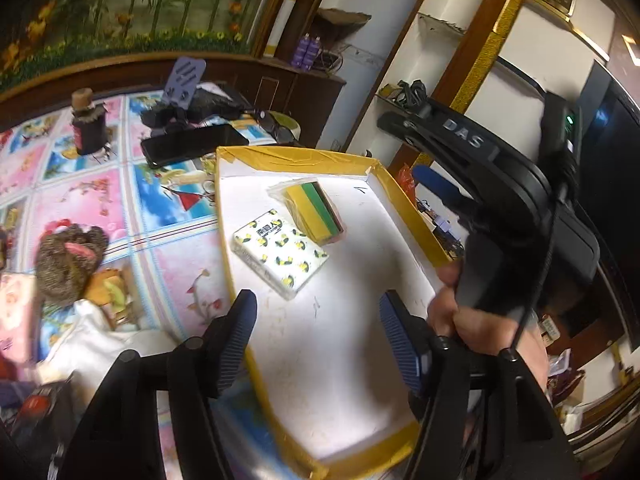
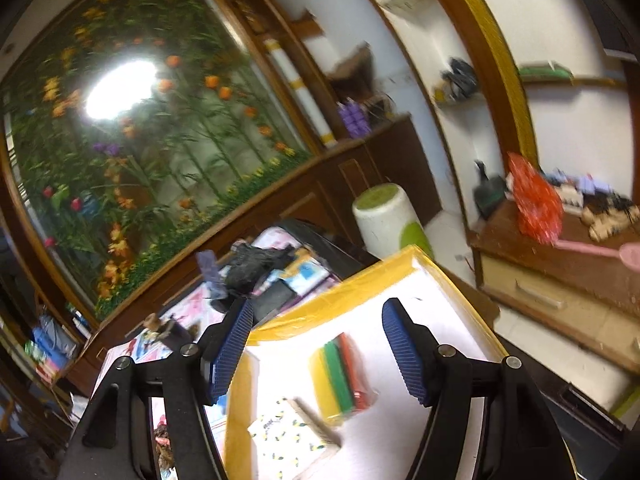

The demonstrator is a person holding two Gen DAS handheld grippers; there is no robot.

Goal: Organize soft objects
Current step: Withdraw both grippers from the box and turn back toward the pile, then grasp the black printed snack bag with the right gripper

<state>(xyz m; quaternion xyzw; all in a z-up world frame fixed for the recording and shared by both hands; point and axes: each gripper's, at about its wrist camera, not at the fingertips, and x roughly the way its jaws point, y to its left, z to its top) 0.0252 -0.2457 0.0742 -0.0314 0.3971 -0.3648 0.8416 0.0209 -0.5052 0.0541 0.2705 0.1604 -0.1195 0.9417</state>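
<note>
A: Where are the soft things?
B: The tissue pack [image 1: 280, 254] and sponge pack [image 1: 316, 212] lie side by side in the white tray [image 1: 360, 320].
A: And the fingers?
B: The left gripper [image 1: 316, 336] and the right gripper [image 2: 320, 352] are both parted, holding nothing.

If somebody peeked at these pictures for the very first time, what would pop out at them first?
Probably the big white tray with the yellow taped rim, sitting on a bright cartoon-patterned cover. Inside it lie a lemon-print packet and, just beyond it, a stack of yellow, green and red sponges. The blue-padded left tongs hover open over the tray's near part, holding nothing, and behind everything a huge flower-and-bamboo mural fills the wall.
</note>
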